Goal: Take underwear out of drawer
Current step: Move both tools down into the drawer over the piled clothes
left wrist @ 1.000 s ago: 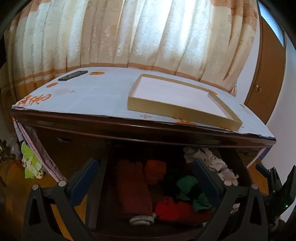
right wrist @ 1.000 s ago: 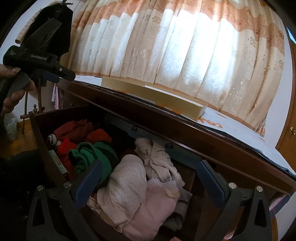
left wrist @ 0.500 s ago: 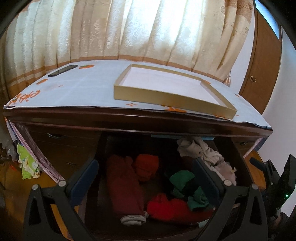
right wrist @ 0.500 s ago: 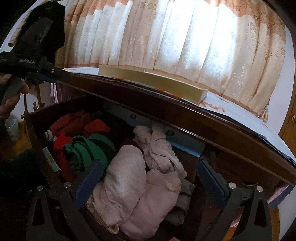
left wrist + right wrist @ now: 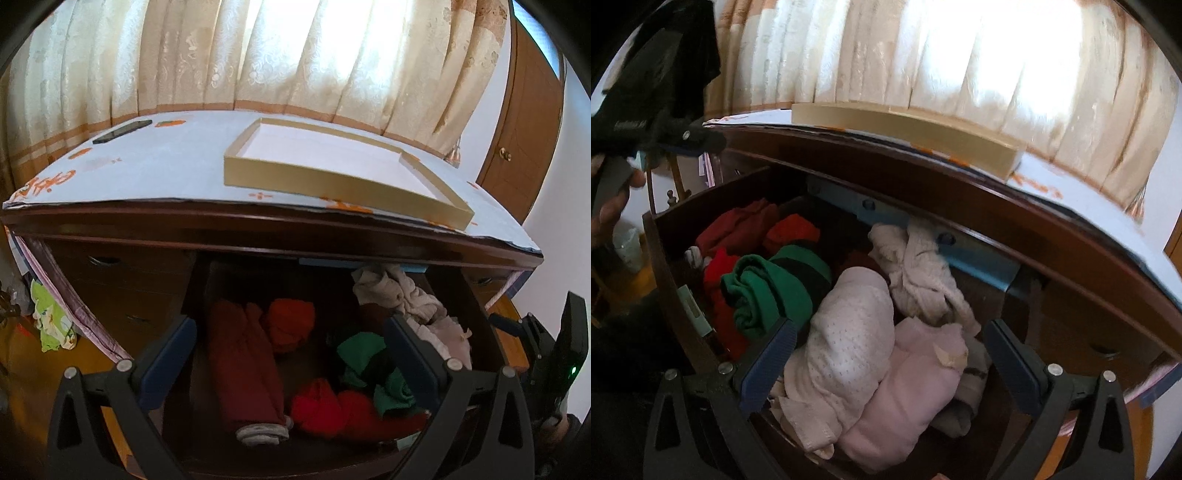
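drawer [image 5: 676, 295] open, packed with rolled underwear [image 5: 849, 339]; right gripper [image 5: 886, 354] spread wide above the white roll, left gripper [image 5: 291, 350] released, at its 10 o'clock

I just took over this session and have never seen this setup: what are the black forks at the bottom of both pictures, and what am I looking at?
There is no robot arm. A person holds a two-finger gripper in each hand, with a camera on each that looks forward along its fingers. The forks are those fingers.

One picture is from the left gripper, the other from the right gripper. Both have their jaws open and hold nothing.

Both look into an open drawer full of bunched clothing: a dark red roll, green pieces, a white dotted piece and a pink piece.

On the dresser top sit a shallow gold box lid and a dark, flat phone-like object.
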Tool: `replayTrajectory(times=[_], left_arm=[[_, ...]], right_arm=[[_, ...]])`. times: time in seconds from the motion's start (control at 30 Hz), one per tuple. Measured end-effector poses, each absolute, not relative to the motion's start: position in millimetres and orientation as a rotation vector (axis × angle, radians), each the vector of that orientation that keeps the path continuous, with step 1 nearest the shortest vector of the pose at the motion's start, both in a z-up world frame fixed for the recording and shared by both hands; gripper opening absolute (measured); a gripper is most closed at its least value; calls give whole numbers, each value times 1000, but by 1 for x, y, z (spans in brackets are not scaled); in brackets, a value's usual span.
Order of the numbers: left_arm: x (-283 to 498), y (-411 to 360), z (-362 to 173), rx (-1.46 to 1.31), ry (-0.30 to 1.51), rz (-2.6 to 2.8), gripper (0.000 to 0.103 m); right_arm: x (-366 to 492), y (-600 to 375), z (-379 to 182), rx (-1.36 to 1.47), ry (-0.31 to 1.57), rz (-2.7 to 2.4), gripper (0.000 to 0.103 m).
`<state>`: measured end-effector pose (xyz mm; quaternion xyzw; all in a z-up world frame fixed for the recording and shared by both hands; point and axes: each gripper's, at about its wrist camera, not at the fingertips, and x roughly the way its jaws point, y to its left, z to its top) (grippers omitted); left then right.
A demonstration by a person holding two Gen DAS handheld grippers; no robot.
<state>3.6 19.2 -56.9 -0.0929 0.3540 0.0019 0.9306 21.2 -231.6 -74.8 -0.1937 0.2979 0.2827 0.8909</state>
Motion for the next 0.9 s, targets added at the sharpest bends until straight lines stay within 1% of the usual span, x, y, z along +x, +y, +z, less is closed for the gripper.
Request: replayTrajectory(times=[0.23, 0.47, 0.67, 0.8, 0.83, 0.9], left_arm=[[5, 15, -63, -189, 738, -18, 103], [5, 12, -66, -195, 749, -30, 103], [7, 9, -71, -202, 767, -44, 103], [9, 7, -75, -221, 785, -66, 103], [9, 6, -77, -224, 791, -76, 103], [12, 3, -79, -228, 806, -94, 103]], right_arm=[[32, -231, -70, -382, 700, 577, 103], [40, -215, -70, -486, 741, 511, 103], [59, -202, -75, -457, 879, 545, 102], [78, -204, -88, -366, 1025, 558, 102], [79, -204, -89, -361, 1043, 561, 99], [82, -204, -91, -354, 1068, 568, 89]])
